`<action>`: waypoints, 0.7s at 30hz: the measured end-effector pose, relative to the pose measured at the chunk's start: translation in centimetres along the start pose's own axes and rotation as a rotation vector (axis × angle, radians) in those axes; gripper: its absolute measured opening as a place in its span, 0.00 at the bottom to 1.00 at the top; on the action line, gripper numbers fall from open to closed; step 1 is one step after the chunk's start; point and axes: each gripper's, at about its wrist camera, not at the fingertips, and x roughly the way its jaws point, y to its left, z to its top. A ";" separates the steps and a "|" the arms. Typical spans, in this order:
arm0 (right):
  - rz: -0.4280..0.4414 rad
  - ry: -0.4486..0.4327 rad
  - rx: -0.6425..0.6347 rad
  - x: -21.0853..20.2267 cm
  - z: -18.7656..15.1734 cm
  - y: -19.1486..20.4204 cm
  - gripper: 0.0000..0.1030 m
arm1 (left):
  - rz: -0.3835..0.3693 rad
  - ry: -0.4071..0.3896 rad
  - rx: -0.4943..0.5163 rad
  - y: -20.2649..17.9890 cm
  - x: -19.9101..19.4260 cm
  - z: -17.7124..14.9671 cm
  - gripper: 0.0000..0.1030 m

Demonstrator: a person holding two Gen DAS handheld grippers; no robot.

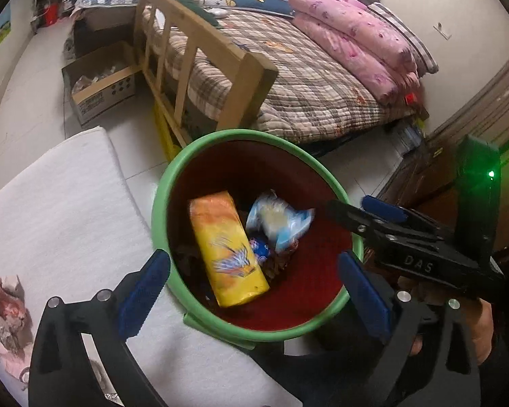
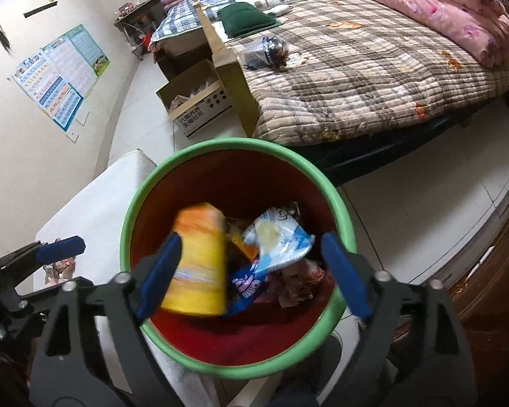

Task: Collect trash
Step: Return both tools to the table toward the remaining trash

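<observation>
— Two wrappers are sitting in the bin (image 2: 336,200) already, as far as I'm seeing: the yellow packet (image 1: 227,247) leaning on the left, the blue-and-white bag (image 1: 278,224) right of it, over older scraps.

— Anything left outside?

— I'm spotting one dark plastic wrapper (image 2: 266,52) lying far off on the plaid bed cover (image 2: 373,78), near the wooden footboard. I'm judging that as the remaining pickup.

— And the jaws?

— Both are standing wide apart over the bin's mouth. I'm holding nothing in the left gripper (image 1: 251,291). The right gripper (image 2: 251,271) is likewise empty, pads clear of the packets below, though the yellow one is looking blurred.
</observation>
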 end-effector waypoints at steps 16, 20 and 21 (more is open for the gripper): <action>0.012 -0.072 -0.075 -5.2 -1.2 6.0 0.95 | 0.070 -0.142 -0.101 3.6 -9.5 -3.4 0.92; 0.044 -0.065 -0.117 -6.0 -2.8 9.3 0.95 | 0.114 -0.175 -0.136 5.9 -13.0 -6.3 0.92; 0.050 -0.060 -0.127 -6.1 -3.2 10.1 0.95 | 0.123 -0.180 -0.145 6.4 -13.6 -6.9 0.92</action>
